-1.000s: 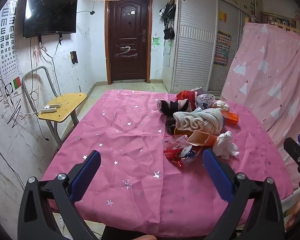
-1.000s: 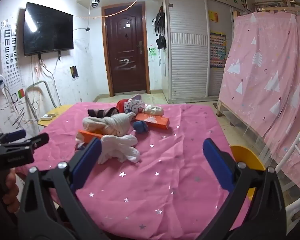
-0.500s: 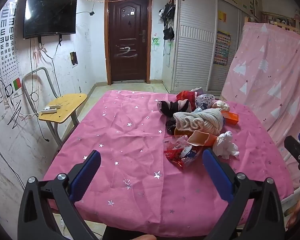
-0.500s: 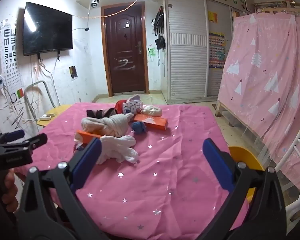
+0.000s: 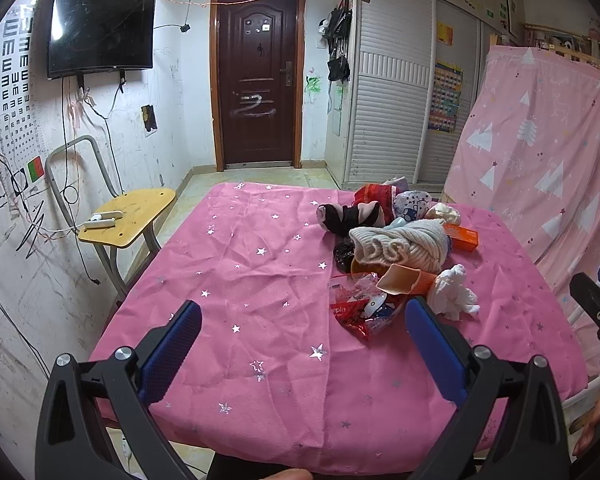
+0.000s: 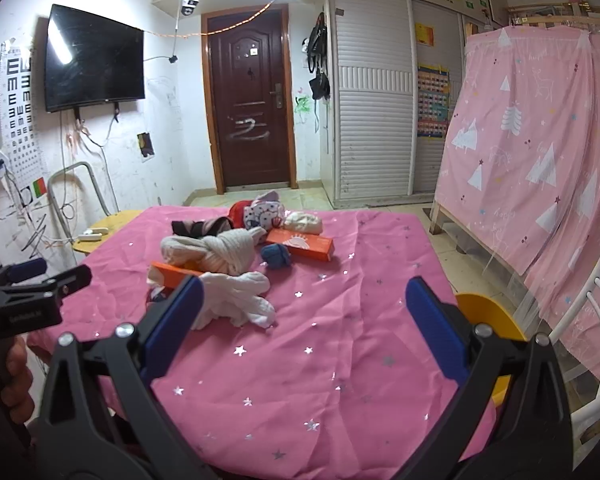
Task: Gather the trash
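Hovering above the near edge of the pink star-print tablecloth [image 5: 260, 264], the left gripper [image 5: 302, 334] is being held with its jaws spread wide, and nothing is being gripped between them. The red snack wrapper [image 5: 358, 312] is lying on the cloth ahead of this gripper, just inside its right finger [image 5: 432, 344] and apart from it. Just beyond the wrapper, an open orange carton [image 5: 404, 280] and a crumpled white tissue [image 5: 452, 292] are lying at the near end of a pile of clothing [image 5: 400, 240].

The right gripper [image 6: 300, 320] is likewise being held fully open and empty over the same cloth. In its view, a white sock [image 6: 240, 296] is lying just past the left finger [image 6: 176, 316], partly hidden by it. A long orange box [image 6: 300, 242] and a blue ball of yarn [image 6: 275, 255] are resting farther off, between the fingers' lines and well apart from both.
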`<state>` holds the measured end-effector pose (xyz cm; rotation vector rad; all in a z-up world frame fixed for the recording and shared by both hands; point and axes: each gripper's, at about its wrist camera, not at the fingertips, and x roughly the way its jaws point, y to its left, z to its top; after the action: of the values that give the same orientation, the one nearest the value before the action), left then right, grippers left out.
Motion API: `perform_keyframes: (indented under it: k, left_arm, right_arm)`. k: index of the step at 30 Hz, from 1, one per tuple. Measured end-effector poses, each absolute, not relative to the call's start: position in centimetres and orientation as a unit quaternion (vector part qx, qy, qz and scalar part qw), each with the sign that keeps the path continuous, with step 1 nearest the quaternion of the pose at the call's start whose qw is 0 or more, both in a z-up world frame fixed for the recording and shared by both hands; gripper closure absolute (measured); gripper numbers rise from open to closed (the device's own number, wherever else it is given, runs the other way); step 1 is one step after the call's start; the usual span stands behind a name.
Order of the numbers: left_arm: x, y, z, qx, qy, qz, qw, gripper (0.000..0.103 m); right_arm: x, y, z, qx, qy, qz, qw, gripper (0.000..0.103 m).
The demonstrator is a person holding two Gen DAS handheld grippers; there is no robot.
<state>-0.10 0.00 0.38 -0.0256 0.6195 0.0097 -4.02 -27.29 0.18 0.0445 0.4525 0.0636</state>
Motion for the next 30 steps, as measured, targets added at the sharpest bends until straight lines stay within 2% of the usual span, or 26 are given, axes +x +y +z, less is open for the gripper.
perform_keyframes:
  k: [30]
  left_arm:
    - [-0.01, 0.29, 0.31, -0.014, 0.307, 0.006, 0.952, 0.009]
  right_arm:
    - [-3.78, -27.58, 0.11, 0.021, 0.223, 0.031, 0.974, 0.006]
